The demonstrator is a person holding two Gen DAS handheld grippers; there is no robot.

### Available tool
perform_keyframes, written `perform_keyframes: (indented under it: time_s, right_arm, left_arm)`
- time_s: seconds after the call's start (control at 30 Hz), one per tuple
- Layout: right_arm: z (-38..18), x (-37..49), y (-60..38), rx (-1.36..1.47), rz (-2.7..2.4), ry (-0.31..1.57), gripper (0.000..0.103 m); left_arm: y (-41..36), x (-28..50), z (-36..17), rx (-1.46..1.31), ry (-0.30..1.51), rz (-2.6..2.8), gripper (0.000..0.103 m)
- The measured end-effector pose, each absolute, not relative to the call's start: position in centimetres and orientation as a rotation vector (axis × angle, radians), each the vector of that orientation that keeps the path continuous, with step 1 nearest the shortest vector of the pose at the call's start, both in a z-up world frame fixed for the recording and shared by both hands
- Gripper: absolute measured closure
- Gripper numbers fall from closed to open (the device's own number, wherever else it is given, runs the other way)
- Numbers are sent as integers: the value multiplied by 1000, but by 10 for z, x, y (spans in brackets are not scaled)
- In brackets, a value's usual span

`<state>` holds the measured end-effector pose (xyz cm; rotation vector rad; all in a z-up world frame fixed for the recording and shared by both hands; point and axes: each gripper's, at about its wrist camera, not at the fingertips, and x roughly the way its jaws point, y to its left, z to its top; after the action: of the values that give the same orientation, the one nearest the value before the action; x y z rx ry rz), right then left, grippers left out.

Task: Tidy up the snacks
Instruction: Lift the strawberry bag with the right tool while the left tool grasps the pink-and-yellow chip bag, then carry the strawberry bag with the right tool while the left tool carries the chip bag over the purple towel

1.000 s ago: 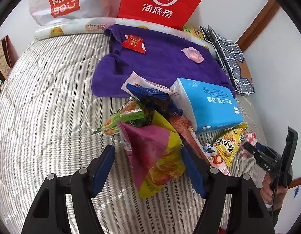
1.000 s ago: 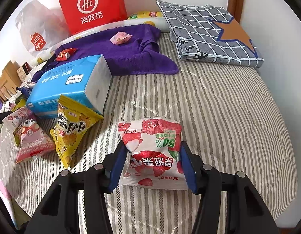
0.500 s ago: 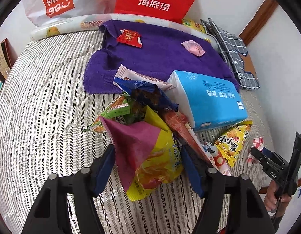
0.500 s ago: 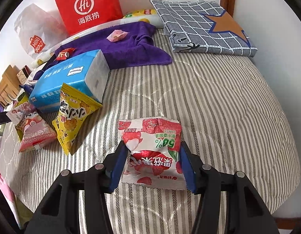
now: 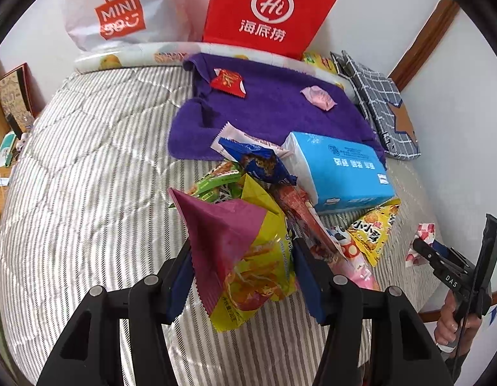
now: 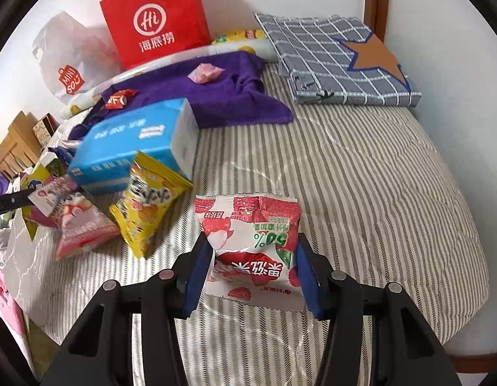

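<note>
While its blue-padded fingers (image 5: 181, 276) press in from both sides, the left gripper (image 5: 240, 276) holds a yellow and magenta chip bag (image 5: 245, 251), crinkled, with a serrated magenta edge, raised above the striped bed (image 5: 87, 160). Just beyond it lies the snack heap: a green packet (image 5: 216, 183), a dark blue packet (image 5: 261, 160) and a yellow triangular packet (image 5: 374, 228) leaning against a blue tissue pack (image 5: 342, 170). Clamped the same way, the right gripper (image 6: 250, 271) pinches a red and white lychee-print packet (image 6: 251, 247) near the bed's front edge. Farther back, a purple towel (image 6: 222, 96) carries a pink candy (image 6: 205, 72) and a red candy (image 6: 119, 98).
</note>
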<state>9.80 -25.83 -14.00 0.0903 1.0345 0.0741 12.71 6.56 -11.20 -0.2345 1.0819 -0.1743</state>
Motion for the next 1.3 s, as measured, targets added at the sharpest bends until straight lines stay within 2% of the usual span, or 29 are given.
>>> perform_keyframes:
  time_s: [0.53,1.3]
  right_arm:
    - [-96,93,-231,126,87,968,54]
    - [-33,105,-201,140,146,868,55]
  left_arm:
    - [77,96,-71,-257,983,-184,47]
    - [34,110,-21,-233,893,-261,47]
